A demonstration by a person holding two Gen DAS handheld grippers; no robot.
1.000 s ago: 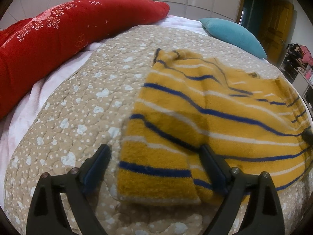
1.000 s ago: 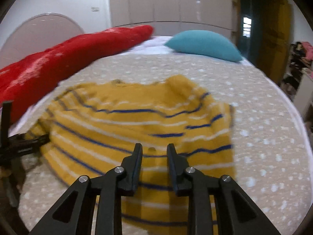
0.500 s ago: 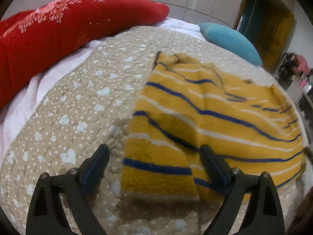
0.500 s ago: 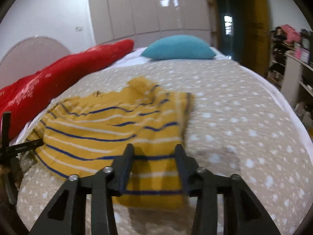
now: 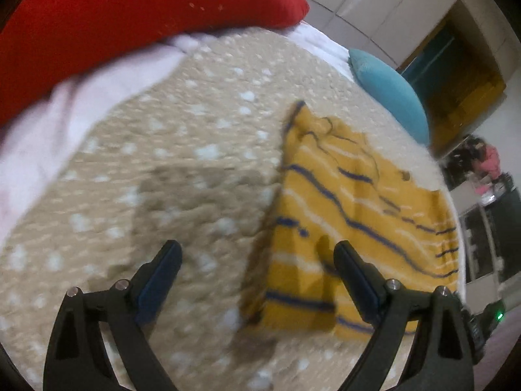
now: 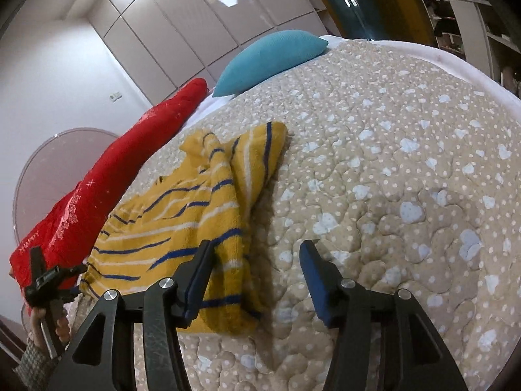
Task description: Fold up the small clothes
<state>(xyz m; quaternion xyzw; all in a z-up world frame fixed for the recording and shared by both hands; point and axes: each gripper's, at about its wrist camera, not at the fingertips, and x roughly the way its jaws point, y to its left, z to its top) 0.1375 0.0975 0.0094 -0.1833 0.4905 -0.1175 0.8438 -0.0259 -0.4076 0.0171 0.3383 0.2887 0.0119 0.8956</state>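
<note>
The yellow sweater with blue and white stripes [image 6: 182, 228] lay on the quilted bed cover [image 6: 407, 169], toward the side of the bed where the red bolster [image 6: 130, 163] ran, well short of the teal pillow [image 6: 270, 58] at the far end. One side panel was turned in over the body, which reads as a first lengthwise fold already laid.

The right tool [image 6: 255, 273] pointed shallowly down at the bed, rolled to one side, its jaws opening; bare quilt showed between them, and the left pad sat over the sweater's folded edge without pressing it. That suited a release just after setting the fold.

The left tool [image 5: 257, 277] angled more steeply down near the sweater's opposite hem, jaws spread wide, gripping nothing; one finger overlapped the cloth in its blurred view, the other hung over plain quilt. In the right view, a hand [image 6: 49, 322] in a knitted cuff held that tool's handle low by the bolster, probably readying the next grasp.
</note>
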